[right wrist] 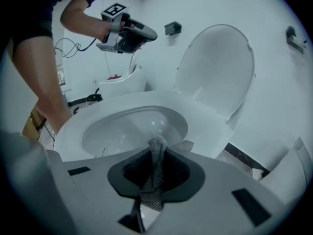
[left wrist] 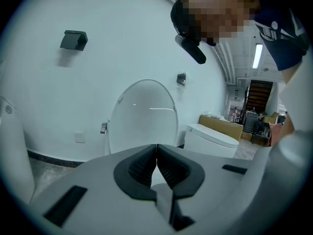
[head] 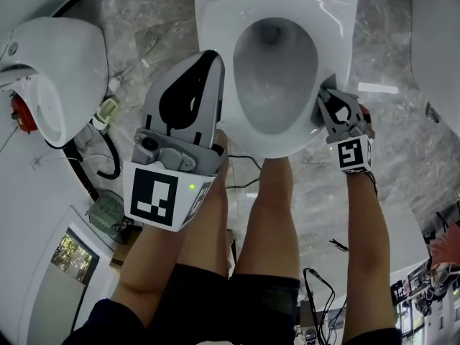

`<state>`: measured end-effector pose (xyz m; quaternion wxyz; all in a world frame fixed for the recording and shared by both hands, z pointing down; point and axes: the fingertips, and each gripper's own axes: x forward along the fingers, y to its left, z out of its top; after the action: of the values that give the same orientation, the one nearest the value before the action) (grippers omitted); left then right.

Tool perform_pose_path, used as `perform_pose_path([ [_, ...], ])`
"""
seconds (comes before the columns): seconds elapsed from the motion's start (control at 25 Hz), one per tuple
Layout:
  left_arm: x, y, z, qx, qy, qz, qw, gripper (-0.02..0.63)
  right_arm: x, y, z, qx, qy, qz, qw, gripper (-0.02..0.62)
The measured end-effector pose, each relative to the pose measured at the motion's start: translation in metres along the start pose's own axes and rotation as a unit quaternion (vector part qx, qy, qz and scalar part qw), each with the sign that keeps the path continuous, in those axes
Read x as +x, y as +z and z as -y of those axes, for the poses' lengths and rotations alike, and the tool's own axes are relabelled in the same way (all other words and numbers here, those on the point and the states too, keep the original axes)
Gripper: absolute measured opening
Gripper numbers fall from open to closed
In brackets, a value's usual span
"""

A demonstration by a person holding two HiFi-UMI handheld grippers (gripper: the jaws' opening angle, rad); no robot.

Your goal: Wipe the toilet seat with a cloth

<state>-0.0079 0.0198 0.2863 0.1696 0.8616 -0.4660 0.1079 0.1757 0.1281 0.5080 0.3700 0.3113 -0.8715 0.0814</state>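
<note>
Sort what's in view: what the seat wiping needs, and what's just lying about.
For the job:
- toilet seat
- grey mesh cloth, clamped in the jaws of the right gripper

Not in use:
- left gripper, jaws shut on nothing, held off the seat
- second toilet
- black cables
- cardboard box

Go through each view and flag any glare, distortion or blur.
Head view: even light, no hard glare on the toilet seat, edges bowed. Left gripper view: fisheye with dark corners, a thin light streak across the raised lid. Right gripper view: same fisheye; the cloth weave reads sharp.
</note>
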Motion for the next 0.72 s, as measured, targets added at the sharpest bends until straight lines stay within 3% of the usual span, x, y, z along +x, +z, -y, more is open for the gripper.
perform_pose_path([
  [0.16, 0.001, -0.001, 0.002, -0.002, 0.002, -0.001, 1.0, 0.02, -0.015, -0.003, -0.042, 0.059, 0.002, 0.017, 0.998, 0.071],
  [0.36, 0.005, -0.001, 0.003, -0.002, 0.005, 0.0, 1.0, 0.02, -0.031, -0.003, -0.133, 0.106, 0.07, 0.012, 0.992, 0.071],
  [0.44, 0.006, -0.001, 0.004, 0.0, 0.004, -0.002, 1.0, 0.02, -0.034, 0.001, -0.159, 0.102, 0.101, 0.011, 0.99, 0.07],
  [0.6, 0.008, -0.002, 0.006, 0.002, 0.001, -0.005, 1.0, 0.02, -0.031, -0.004, -0.144, 0.039, 0.119, 0.008, 0.992, 0.071],
  [0.72, 0.01, -0.003, 0.008, 0.004, -0.002, -0.006, 1.0, 0.02, -0.018, -0.008, -0.081, 0.021, 0.062, 0.004, 0.998, 0.071],
])
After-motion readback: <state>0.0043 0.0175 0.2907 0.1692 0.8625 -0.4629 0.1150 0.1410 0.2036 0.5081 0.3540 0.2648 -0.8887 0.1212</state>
